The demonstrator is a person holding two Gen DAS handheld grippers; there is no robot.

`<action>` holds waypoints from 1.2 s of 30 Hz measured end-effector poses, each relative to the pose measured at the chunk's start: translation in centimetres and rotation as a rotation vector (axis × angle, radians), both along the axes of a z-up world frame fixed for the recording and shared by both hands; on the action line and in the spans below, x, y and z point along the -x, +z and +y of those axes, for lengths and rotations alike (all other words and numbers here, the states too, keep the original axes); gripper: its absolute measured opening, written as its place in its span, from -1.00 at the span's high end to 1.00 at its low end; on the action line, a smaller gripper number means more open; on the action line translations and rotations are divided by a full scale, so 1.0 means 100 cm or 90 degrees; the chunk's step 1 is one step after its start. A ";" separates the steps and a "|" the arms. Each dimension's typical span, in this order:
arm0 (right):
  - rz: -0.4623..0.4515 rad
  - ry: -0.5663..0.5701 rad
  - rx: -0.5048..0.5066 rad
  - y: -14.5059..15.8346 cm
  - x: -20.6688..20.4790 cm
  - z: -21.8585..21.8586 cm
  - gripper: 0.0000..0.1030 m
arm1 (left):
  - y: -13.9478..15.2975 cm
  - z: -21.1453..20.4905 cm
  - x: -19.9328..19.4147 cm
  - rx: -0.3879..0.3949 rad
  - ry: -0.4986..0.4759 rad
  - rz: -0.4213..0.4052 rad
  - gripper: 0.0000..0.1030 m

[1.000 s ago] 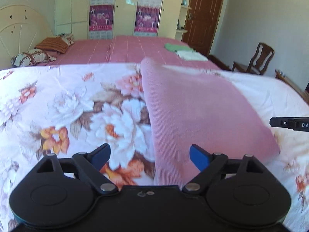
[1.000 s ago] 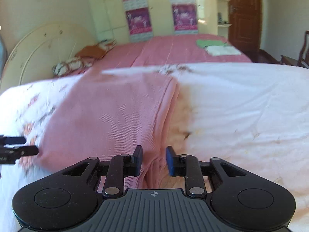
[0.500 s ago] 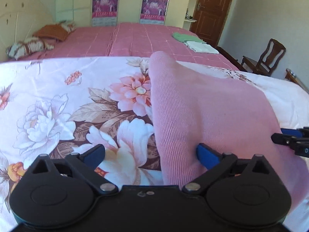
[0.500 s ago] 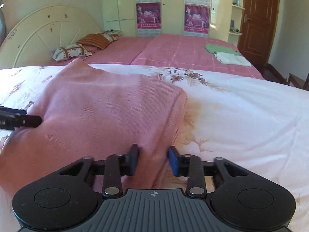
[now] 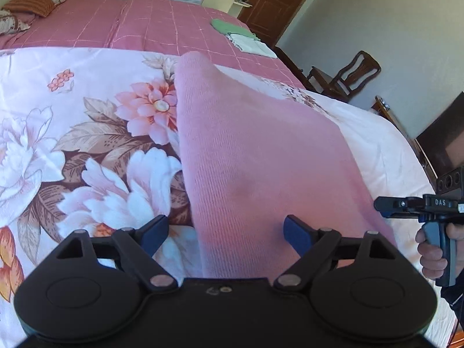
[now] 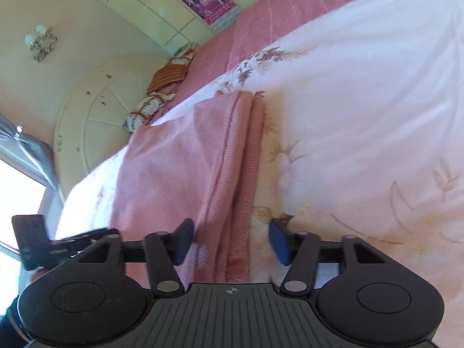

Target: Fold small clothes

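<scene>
Two grippers frame one pink knit garment, which lies folded on a floral bedsheet printed with large white and peach blossoms and brown leaves. Through the left wrist camera the cloth fills the centre of the frame as a long, finely ribbed band, narrowing toward a rounded hump at upper centre. The left gripper stands spread wide, blue-tipped fingers apart, with the garment's near end between them and pinched by neither. The right gripper is likewise spread; between its fingers run stacked folded edges of the cloth, thick corded ribs lying side by side like rolled seams. At lower right of the left view a hand grips the other tool's handle. Farther back, a pink checked bedspread carries green and white folded cloths.
</scene>
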State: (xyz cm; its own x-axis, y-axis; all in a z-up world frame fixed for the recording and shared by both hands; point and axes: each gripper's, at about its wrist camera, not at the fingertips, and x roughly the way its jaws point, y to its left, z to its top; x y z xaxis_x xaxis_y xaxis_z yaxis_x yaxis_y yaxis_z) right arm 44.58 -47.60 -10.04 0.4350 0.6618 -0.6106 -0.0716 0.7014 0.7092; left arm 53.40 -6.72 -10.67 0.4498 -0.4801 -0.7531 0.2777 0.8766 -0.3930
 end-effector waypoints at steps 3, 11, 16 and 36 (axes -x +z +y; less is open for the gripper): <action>-0.006 0.009 0.000 0.004 -0.002 -0.003 -0.27 | -0.002 0.002 -0.002 0.005 -0.005 0.002 -0.61; -0.035 0.075 0.014 -0.003 -0.014 0.022 -0.27 | -0.003 -0.016 -0.021 -0.004 -0.009 -0.003 -0.34; -0.060 0.086 0.027 -0.005 -0.014 0.030 0.01 | 0.000 -0.023 -0.026 -0.008 -0.024 0.008 -0.11; -0.150 0.051 0.163 0.012 0.009 0.067 0.59 | 0.028 -0.070 -0.016 -0.151 -0.024 -0.084 0.47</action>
State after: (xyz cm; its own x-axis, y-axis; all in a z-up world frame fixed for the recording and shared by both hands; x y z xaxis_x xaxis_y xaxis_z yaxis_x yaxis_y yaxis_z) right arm 43.73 -40.86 -8.81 0.5368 0.5378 -0.6501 -0.2738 0.8399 0.4686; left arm 54.97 -13.73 -7.90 0.5362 -0.3148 -0.7832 0.3467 0.9281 -0.1357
